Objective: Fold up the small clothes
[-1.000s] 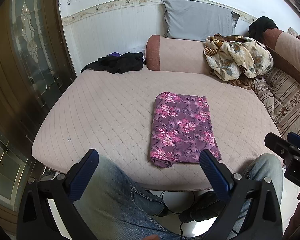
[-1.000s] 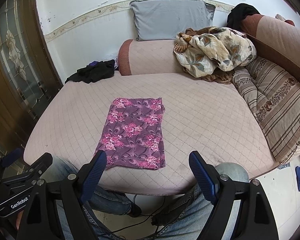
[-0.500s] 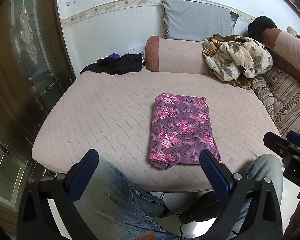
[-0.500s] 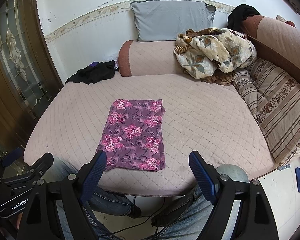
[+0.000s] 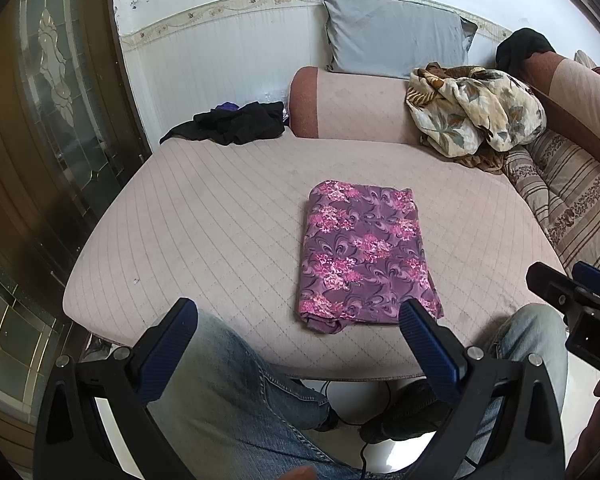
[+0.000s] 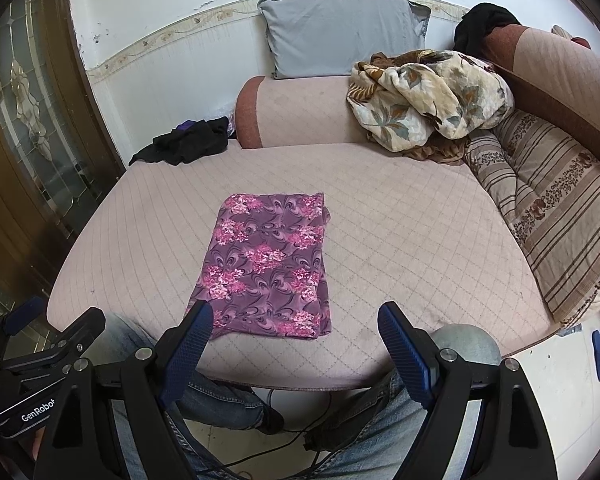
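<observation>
A: We see the cloth [image 5: 364, 252] folded into a neat purple, pink-flowered rectangle. It lies flat on the pink quilted seat [image 5: 220, 232], near the front edge and apart from everything else on the sofa.

B: Agreed. From the right wrist view we find the same cloth [image 6: 264, 268] left of centre, its near edge just beyond the left finger of the right gripper [image 6: 296, 340]. We see nothing between those blue pads; the jaws stand wide and empty, held above the person's knees [image 6: 464, 344] in jeans.

A: And our left gripper [image 5: 296, 332]? We read it the same way: fingers spread far apart, nothing clamped, over the jeans at the seat's front edge. Neither tool touches the cloth.

B: We also catch each tool in the other's picture: the right one at the right border of the left view, the left one at the lower left of the right view. We cannot read their jaws from those glimpses.

A: What else do we have on the sofa?

B: A black garment [image 5: 236, 122] bunched at the far left corner of the seat, a grey pillow [image 6: 340, 36] upright against the wall, a crumpled floral blanket [image 6: 424, 96] at the back right, and a striped cushion [image 6: 552, 208] along the right side.
</observation>
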{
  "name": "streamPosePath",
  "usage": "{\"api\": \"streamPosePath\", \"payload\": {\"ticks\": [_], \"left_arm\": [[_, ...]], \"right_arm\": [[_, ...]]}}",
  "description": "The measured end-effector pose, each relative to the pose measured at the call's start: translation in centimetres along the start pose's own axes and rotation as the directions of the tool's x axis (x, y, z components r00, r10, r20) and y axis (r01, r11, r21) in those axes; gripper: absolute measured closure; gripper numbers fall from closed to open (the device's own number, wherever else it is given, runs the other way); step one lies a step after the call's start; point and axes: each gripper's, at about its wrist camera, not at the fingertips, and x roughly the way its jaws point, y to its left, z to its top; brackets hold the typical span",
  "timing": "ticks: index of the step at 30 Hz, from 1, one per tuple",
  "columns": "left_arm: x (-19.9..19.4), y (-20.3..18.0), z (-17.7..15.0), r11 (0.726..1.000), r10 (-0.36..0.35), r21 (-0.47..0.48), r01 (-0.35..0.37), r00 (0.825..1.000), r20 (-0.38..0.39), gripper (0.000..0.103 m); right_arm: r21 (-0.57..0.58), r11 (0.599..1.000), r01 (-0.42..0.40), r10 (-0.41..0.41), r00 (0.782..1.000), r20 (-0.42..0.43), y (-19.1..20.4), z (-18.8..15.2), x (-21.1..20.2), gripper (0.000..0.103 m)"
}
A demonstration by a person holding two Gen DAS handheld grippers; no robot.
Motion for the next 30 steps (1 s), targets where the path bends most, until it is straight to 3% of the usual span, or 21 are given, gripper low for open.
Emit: {"api": "streamPosePath", "payload": {"ticks": [30], "left_arm": [[1.4,-0.1,0.2,1.000,-0.017,0.019,0.018,1.000,-0.019,0.003]], "right_arm": [[-0.001,1.000,-0.003,0.003,1.000,-0.024,-0.4,0.7,1.1,0.015]]}}
